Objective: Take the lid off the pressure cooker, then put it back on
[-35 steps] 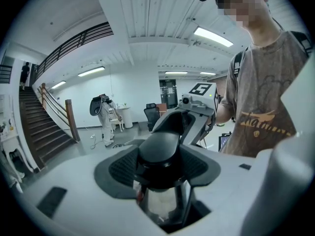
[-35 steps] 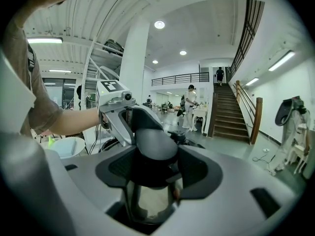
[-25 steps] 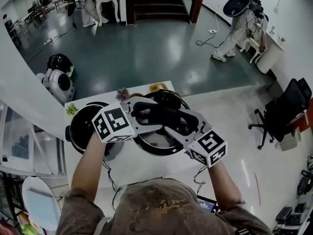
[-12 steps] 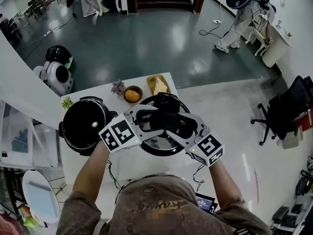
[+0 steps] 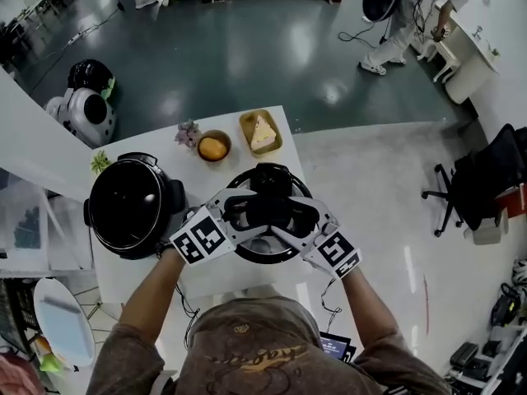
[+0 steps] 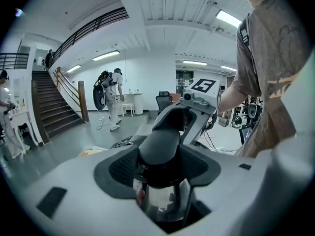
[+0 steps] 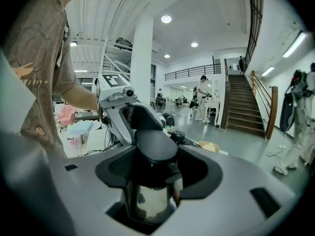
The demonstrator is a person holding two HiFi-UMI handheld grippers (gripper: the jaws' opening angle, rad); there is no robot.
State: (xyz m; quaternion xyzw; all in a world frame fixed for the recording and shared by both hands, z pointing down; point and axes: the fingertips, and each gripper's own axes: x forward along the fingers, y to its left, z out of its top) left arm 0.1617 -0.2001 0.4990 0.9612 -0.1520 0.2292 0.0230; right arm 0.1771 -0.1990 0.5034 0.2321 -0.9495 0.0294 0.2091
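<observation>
Now lid (image 5: 262,250) over near-right part of table (image 5: 206,275), just right of open cooker (image 5: 128,204), resting or not unclear. Black handle (image 5: 268,211) clamped from both sides: left gripper (image 5: 240,213) jaws closed on left end, right gripper (image 5: 300,217) jaws on right end. Farther back: bowl (image 5: 213,146), tray (image 5: 261,132).

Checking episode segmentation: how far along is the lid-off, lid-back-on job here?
Done: both grips are made. In hand: left gripper and right gripper clamp the lid handle from opposite ends, the lid at the table's right edge. Left: can't tell whether the lid is seated or lifted; letting go remains.
</observation>
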